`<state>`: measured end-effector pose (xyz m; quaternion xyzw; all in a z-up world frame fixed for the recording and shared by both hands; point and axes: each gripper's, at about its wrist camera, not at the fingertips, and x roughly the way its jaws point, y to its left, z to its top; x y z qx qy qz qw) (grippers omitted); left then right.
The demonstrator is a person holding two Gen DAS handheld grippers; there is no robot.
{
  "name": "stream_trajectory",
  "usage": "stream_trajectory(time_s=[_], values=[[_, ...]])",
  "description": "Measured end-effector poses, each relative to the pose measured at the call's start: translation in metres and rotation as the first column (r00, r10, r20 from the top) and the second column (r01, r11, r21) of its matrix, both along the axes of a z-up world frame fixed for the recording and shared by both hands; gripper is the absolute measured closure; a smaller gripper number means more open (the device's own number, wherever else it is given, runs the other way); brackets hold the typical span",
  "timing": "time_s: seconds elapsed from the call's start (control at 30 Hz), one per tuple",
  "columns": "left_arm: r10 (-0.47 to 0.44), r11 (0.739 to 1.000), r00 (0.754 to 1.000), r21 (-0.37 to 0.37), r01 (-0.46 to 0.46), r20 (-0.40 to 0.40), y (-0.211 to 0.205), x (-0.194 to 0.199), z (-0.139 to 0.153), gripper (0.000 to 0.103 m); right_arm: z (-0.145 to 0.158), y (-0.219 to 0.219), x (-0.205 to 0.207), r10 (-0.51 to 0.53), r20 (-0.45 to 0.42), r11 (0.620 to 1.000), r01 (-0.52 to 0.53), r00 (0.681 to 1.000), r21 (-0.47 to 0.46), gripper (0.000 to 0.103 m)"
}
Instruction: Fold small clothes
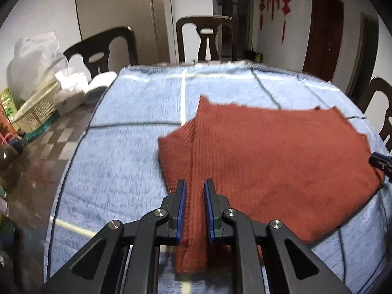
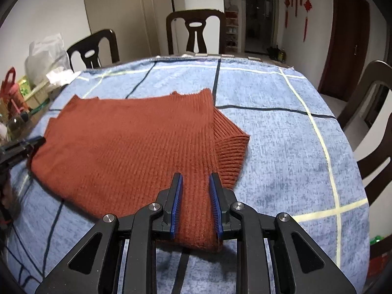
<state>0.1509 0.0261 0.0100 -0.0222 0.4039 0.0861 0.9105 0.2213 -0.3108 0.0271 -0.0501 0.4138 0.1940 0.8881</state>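
Observation:
A rust-red knitted sweater (image 1: pixel 269 152) (image 2: pixel 127 142) lies partly folded on a table covered with a blue checked blanket (image 1: pixel 137 147) (image 2: pixel 281 134). My left gripper (image 1: pixel 195 183) is shut on a ribbed strip of the sweater at its near left corner, with the fabric bunched between the blue pads. At the near right corner my right gripper (image 2: pixel 194 177) is shut on the sweater's edge, beside a folded ribbed sleeve (image 2: pixel 230 144). Each gripper shows at the edge of the other's view: the right gripper (image 1: pixel 382 163) and the left gripper (image 2: pixel 22 147).
Dark wooden chairs stand around the table: one at the far side (image 1: pixel 207 39) (image 2: pixel 196 31), one at the far left (image 1: pixel 103 51), one on the right (image 2: pixel 372 112). A woven basket (image 1: pixel 36 107), a white plastic bag (image 1: pixel 34 61) and clutter sit on the left.

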Motion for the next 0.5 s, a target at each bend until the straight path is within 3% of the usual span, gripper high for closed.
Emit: stream_trajectory(time_s=[0.4, 0.5], values=[[0.005, 1.000, 1.000, -0.014, -0.005, 0.021, 0.000, -0.013, 0.012, 0.082, 0.012, -0.010, -0.010, -0.011, 0.012, 1.000, 0.011, 1.000, 0.026, 0.078], [-0.006, 0.999, 0.999, -0.047, 0.007, 0.042, 0.003, -0.016, 0.015, 0.077, 0.012, -0.012, -0.010, -0.006, 0.001, 0.999, 0.006, 1.000, 0.046, 0.077]])
